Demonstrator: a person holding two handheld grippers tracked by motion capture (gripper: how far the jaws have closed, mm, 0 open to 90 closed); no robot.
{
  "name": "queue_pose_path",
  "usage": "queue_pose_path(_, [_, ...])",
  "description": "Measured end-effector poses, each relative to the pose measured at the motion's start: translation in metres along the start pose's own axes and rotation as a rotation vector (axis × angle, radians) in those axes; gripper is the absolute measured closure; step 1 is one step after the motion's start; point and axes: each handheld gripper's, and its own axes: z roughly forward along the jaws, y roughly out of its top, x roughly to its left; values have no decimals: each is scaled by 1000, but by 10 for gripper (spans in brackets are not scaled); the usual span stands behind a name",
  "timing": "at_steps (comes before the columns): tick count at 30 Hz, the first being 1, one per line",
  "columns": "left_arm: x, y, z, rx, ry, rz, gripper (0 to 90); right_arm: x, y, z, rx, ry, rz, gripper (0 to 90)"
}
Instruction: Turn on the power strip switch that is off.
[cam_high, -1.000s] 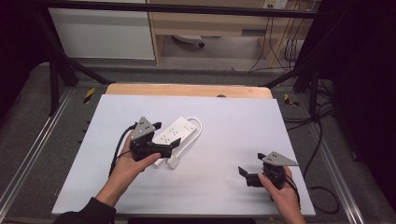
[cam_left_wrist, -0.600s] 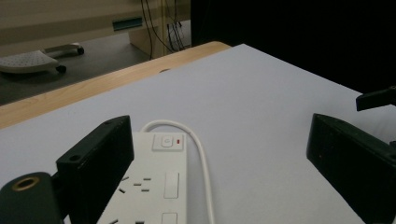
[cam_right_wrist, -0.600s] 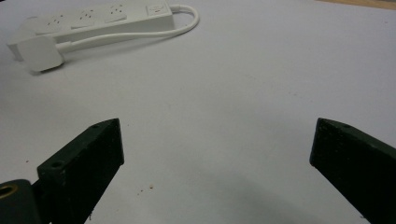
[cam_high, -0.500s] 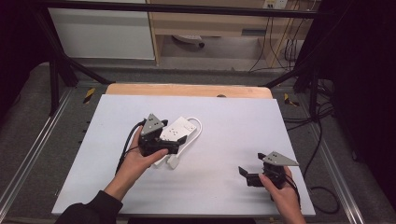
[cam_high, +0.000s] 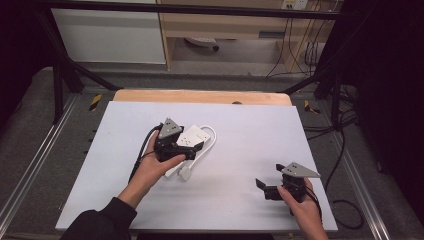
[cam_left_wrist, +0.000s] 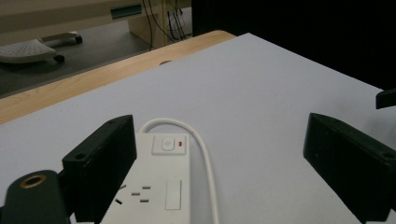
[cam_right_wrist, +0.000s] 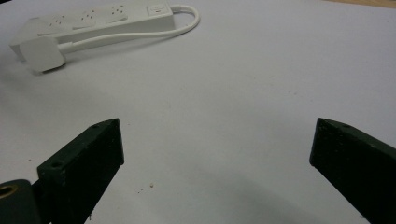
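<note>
power strip (cam_high: 192, 138) lies white on the table (cam_high: 250, 130), left of the middle, its cable (cam_high: 212, 135) looped beside it. left gripper (cam_high: 192, 150) hovers over it, jaws spread wide. right gripper (cam_high: 262, 187), well apart, is also spread.

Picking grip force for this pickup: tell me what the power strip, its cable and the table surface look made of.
Power strip: smooth white moulded plastic, faint sheen. Cable: white, probably rubbery sheath, bending in a soft loop. Table surface: matte pale sheet, perhaps laminate or foam board, over a wooden edge with visible grain.
</note>
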Motion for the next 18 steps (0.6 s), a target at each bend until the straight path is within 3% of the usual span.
queue_pose_path(12, [10,0,15,19,8,0,109,-1,0,-2,-3,4,2,34])
queue_pose_path(18, [15,-3,23,39,7,-23,132,-1,0,-2,0,5,5,34])
